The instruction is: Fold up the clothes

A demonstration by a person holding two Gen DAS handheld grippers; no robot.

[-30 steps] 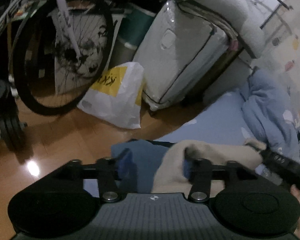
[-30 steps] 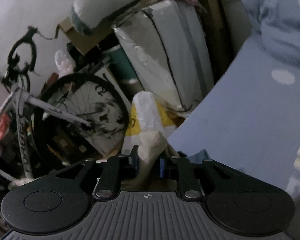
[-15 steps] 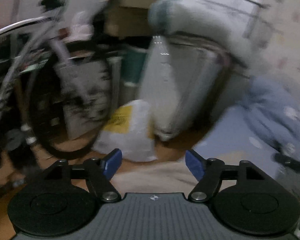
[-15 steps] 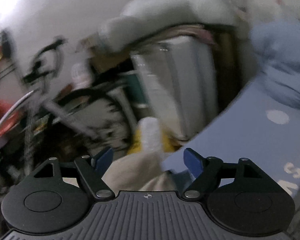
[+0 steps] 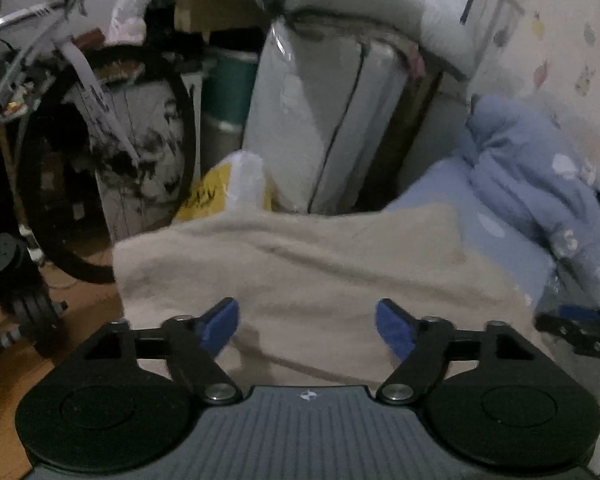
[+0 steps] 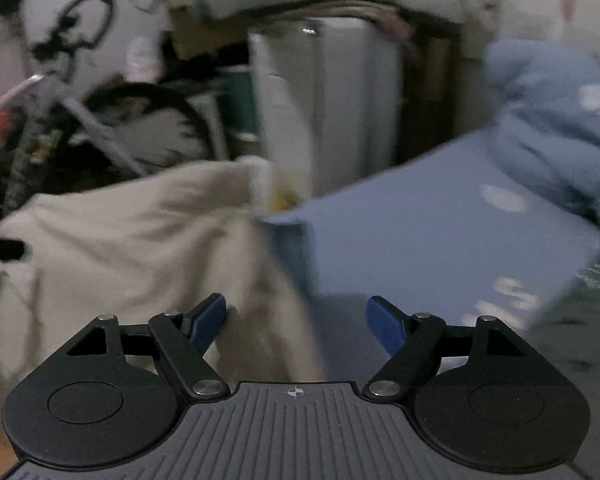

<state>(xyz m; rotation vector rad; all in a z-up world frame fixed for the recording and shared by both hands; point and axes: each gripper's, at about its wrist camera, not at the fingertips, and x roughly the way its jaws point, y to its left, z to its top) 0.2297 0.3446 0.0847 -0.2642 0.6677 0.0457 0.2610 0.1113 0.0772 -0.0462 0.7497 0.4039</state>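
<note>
the beige garment (image 5: 300,264) is judged soft, light and limp, best taken at a hem corner or edge. it is spread on the blue bed sheet (image 5: 512,252), just ahead of the left gripper (image 5: 306,326), whose jaws are opening with nothing pinched. the right gripper (image 6: 296,322) is parted, seemingly over a blurred fold.

garment (image 5: 300,264): beige cloth, soft, matt
bedsheet (image 6: 420,224): blue cloth, matt
floor (image 5: 4,384): glossy wood
bag (image 5: 236,184): plastic, crinkled
</note>
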